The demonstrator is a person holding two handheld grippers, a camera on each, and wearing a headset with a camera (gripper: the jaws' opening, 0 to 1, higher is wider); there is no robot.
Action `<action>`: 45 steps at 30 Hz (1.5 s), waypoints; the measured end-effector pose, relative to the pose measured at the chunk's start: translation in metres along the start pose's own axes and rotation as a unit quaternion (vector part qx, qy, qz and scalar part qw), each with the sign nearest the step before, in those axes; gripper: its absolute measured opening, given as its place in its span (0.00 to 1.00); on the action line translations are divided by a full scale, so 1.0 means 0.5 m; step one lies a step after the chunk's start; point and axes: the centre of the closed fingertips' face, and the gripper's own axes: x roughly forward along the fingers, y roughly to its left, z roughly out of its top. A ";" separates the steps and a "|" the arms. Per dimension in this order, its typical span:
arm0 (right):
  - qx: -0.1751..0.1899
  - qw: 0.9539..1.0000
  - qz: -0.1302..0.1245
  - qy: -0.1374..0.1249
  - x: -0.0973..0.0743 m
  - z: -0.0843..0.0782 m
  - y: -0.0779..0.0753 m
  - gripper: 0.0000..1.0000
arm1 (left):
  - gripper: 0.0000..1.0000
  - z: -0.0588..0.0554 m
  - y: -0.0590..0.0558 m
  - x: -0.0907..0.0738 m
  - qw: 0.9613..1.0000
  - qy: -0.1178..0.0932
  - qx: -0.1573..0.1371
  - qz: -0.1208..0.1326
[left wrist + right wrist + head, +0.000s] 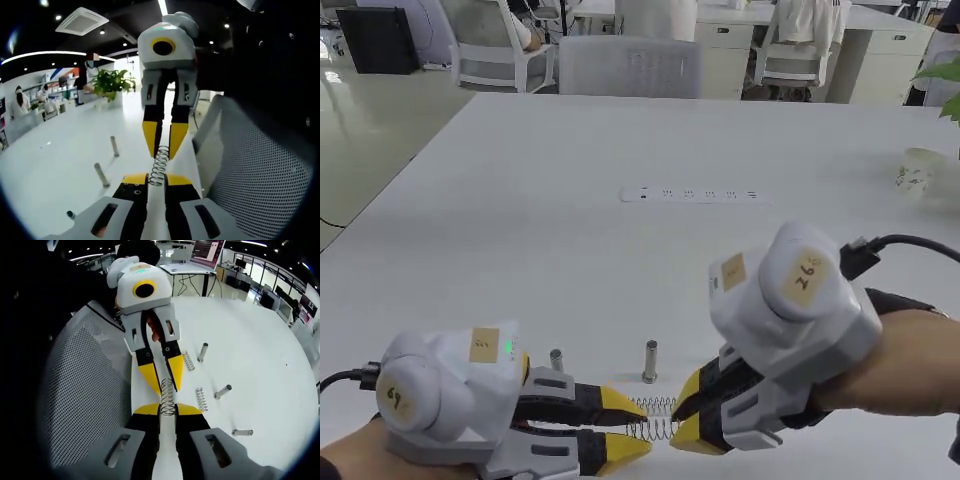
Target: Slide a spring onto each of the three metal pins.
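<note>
One spring (656, 418) is stretched level between my two grippers at the table's near edge. My left gripper (638, 428) is shut on its left end, and my right gripper (682, 418) is shut on its right end. Just behind them two metal pins stand upright (556, 358) (650, 360). In the right gripper view the held spring (168, 396) runs from my own tips (166, 410) to the left gripper (167, 382). Two more springs (188, 360) (201, 399) lie on the table among three pins (202, 352) (222, 391) (242, 432).
A white power strip (690, 194) lies mid-table and a crumpled cup (918, 170) sits at the far right. Chairs (630, 66) stand along the far edge. A mesh chair back (260, 165) is close behind the near edge.
</note>
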 end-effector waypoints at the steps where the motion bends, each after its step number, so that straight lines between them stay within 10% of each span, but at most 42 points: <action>1: 0.001 1.000 0.001 -0.002 -0.001 0.002 0.001 0.08 | 0.04 0.000 0.000 0.000 1.000 0.000 0.001 0.000; 28: -0.028 0.998 -0.014 -0.045 -0.018 0.077 0.009 0.08 | 0.03 0.005 -0.004 0.000 1.000 -0.009 -0.005 -0.003; 45: -0.020 1.000 -0.007 -0.013 -0.001 0.056 0.016 0.13 | 0.03 0.007 -0.009 0.000 1.000 -0.015 -0.008 -0.005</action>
